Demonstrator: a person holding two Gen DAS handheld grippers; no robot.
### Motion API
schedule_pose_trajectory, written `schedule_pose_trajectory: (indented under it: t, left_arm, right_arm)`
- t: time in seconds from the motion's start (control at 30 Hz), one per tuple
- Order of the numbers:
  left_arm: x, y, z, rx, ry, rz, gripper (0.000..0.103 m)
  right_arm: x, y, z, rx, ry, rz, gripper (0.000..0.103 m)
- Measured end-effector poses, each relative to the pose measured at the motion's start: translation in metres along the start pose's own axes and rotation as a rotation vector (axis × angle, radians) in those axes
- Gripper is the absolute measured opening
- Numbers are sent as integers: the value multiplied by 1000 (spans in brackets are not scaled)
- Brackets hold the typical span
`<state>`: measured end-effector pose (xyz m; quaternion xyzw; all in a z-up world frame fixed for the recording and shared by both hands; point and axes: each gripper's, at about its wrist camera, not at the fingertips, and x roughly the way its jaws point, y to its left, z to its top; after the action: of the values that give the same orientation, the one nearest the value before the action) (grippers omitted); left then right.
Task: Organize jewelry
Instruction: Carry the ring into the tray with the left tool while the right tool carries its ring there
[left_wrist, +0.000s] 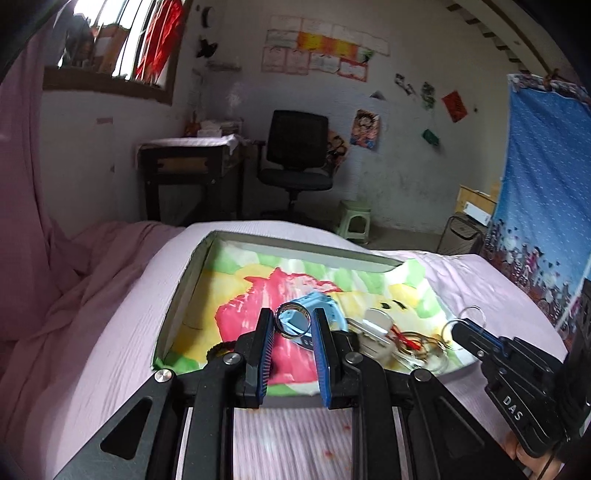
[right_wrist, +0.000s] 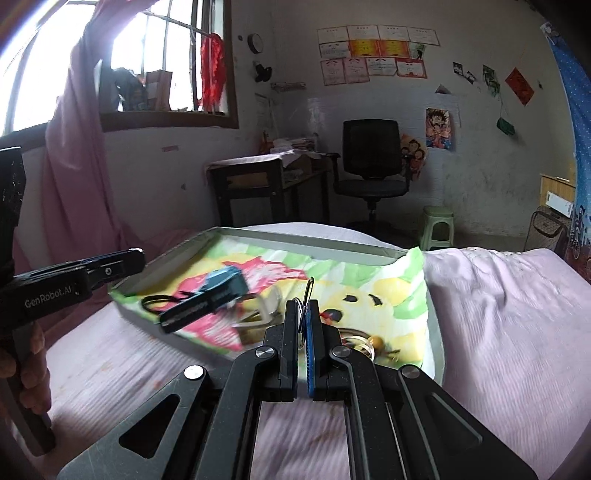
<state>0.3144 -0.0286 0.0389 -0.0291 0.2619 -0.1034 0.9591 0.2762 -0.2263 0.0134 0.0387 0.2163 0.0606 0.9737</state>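
Observation:
A shallow tray (left_wrist: 184, 280) lined with a bright cartoon cloth sits on the pink bed; it also shows in the right wrist view (right_wrist: 310, 236). My left gripper (left_wrist: 293, 320) is shut on a silver ring (left_wrist: 293, 319) and holds it above the cloth. A blue watch (left_wrist: 321, 304) lies under it. My right gripper (right_wrist: 303, 308) is shut on a thin wire ring (right_wrist: 309, 291), seen edge-on, over the tray. It shows from the side in the left wrist view (left_wrist: 466, 325). A silver clasp (left_wrist: 376, 332) and gold bangles (right_wrist: 356, 341) lie in the tray.
A black hair tie (right_wrist: 157, 301) lies in the tray's near left corner. The pink bedsheet (right_wrist: 498, 314) surrounds the tray. Beyond the bed stand a desk (right_wrist: 258, 184), an office chair (right_wrist: 371, 166) and a green stool (right_wrist: 437, 227).

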Motion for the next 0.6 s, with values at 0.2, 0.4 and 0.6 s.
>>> schedule_pose_trajectory:
  t: [0.2, 0.4, 0.6]
  left_arm:
    - [29, 8, -3, -37, 78, 39, 20]
    - [44, 20, -9, -91, 143, 43, 20]
    - [49, 19, -11, -91, 176, 35, 20]
  right_arm:
    - [21, -6, 1, 9, 34, -12, 4]
    - [35, -3, -8, -2, 85, -14, 4]
    - [41, -4, -13, 7, 120, -10, 4]
